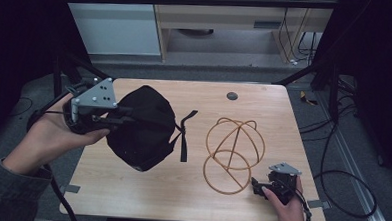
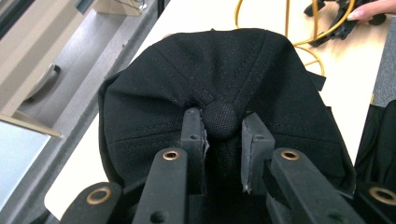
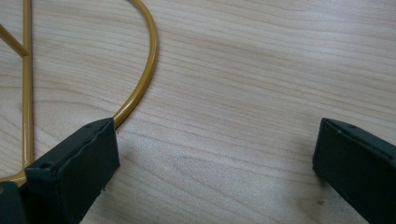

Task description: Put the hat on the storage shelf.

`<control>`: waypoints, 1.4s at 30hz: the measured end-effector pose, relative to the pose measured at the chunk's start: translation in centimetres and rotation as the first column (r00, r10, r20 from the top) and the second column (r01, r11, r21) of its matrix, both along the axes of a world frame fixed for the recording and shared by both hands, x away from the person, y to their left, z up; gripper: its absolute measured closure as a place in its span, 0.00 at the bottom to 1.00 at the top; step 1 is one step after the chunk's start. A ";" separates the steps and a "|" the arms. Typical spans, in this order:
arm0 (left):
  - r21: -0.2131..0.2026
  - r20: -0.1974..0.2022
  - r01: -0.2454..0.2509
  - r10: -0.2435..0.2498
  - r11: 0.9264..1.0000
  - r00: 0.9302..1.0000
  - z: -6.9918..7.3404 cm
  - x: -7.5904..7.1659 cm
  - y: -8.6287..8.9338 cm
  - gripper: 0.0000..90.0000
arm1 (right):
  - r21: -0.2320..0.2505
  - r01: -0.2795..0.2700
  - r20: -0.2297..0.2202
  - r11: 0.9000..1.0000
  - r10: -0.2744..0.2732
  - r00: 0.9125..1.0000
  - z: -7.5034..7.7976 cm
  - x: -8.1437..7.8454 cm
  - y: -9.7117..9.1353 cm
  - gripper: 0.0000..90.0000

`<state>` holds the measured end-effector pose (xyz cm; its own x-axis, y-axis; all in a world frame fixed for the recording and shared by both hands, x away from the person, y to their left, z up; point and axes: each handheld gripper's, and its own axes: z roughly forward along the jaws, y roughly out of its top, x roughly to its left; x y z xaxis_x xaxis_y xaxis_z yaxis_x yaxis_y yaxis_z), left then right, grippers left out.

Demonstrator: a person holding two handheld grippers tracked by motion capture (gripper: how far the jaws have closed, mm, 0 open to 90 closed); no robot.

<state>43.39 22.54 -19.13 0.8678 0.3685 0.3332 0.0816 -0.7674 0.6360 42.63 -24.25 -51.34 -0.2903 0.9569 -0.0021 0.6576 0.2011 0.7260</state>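
A black cap (image 1: pixel 143 128) hangs lifted off the left half of the wooden table (image 1: pixel 264 108), and my left gripper (image 1: pixel 114 121) is shut on it. In the left gripper view the jaws pinch the crown fabric around the cap's top button (image 2: pixel 219 119). A gold wire cap stand (image 1: pixel 232 147) made of rings and arcs rests on the table's right half. My right gripper (image 1: pixel 257 185) stands open at the stand's near right. In the right gripper view its left finger (image 3: pixel 74 168) lies over the stand's base ring (image 3: pixel 140 88), with bare wood between the jaws.
The cap's strap (image 1: pixel 184 135) dangles toward the stand. A dark round grommet (image 1: pixel 231 96) sits near the table's far edge. Black cables (image 1: pixel 351 187) lie on the floor to the right. A cabinet (image 1: pixel 228 22) stands behind the table.
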 end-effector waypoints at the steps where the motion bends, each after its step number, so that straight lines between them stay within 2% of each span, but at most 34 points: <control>1: 0.002 0.002 0.003 -0.003 1.000 1.000 0.1 -0.1 -0.1 0.83 | 0.000 0.001 -0.001 1.000 -0.001 1.000 0.0 0.0 0.0 0.01; 16: 0.001 0.019 0.024 -0.024 1.000 1.000 1.0 -0.3 -0.9 0.83 | 0.000 0.000 0.001 1.000 0.000 1.000 0.0 0.0 0.0 0.01; 19: -0.024 0.035 0.032 -0.031 0.999 0.999 2.2 -0.8 -0.9 0.83 | -0.001 0.000 0.001 1.000 0.000 1.000 0.0 0.0 0.0 0.01; 24: -0.029 0.048 0.048 -0.046 0.998 0.998 3.2 -0.9 -1.4 0.83 | -0.002 0.001 0.001 1.000 -0.001 1.000 0.0 0.0 0.0 0.01; 25: -0.055 0.059 0.051 -0.047 0.997 0.997 3.8 -0.9 -1.8 0.83 | -0.002 0.001 0.001 1.000 -0.001 1.000 0.0 0.0 0.0 0.01; 26: -0.063 0.066 0.055 -0.051 0.997 0.997 4.1 -0.9 -2.1 0.83 | 0.001 0.002 0.000 1.000 -0.002 1.000 0.0 0.0 0.0 0.01; 30: -0.059 0.079 0.073 -0.068 0.996 0.995 4.9 -1.0 -3.1 0.83 | -0.005 0.000 0.003 1.000 0.000 1.000 0.0 0.0 0.0 0.01; 32: -0.051 0.087 0.086 -0.081 0.995 0.993 5.5 -0.9 -4.2 0.83 | -0.005 0.000 0.003 1.000 0.000 1.000 0.0 0.0 0.0 0.01; 35: -0.058 0.083 0.096 -0.091 0.994 0.992 5.8 -0.6 -4.9 0.83 | -0.005 0.000 0.002 1.000 0.000 1.000 0.0 0.0 0.0 0.01; 38: -0.072 0.071 0.118 -0.113 0.990 0.991 6.2 0.0 -6.3 0.83 | -0.006 -0.003 0.003 1.000 0.003 1.000 0.0 0.0 0.0 0.01; 40: -0.057 0.068 0.125 -0.121 0.991 0.990 6.2 0.3 -7.2 0.83 | -0.001 0.001 0.000 1.000 -0.001 1.000 0.0 0.0 0.0 0.01; 42: -0.058 0.067 0.128 -0.124 0.990 0.990 6.2 0.5 -7.6 0.83 | -0.003 0.004 -0.003 1.000 -0.004 1.000 0.0 0.0 0.0 0.01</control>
<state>43.87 14.98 -12.93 0.8866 0.2793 0.3688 -0.0553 -0.7275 0.6838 42.62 -24.23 -51.34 -0.2867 0.9580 -0.0039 0.6604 0.2006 0.7236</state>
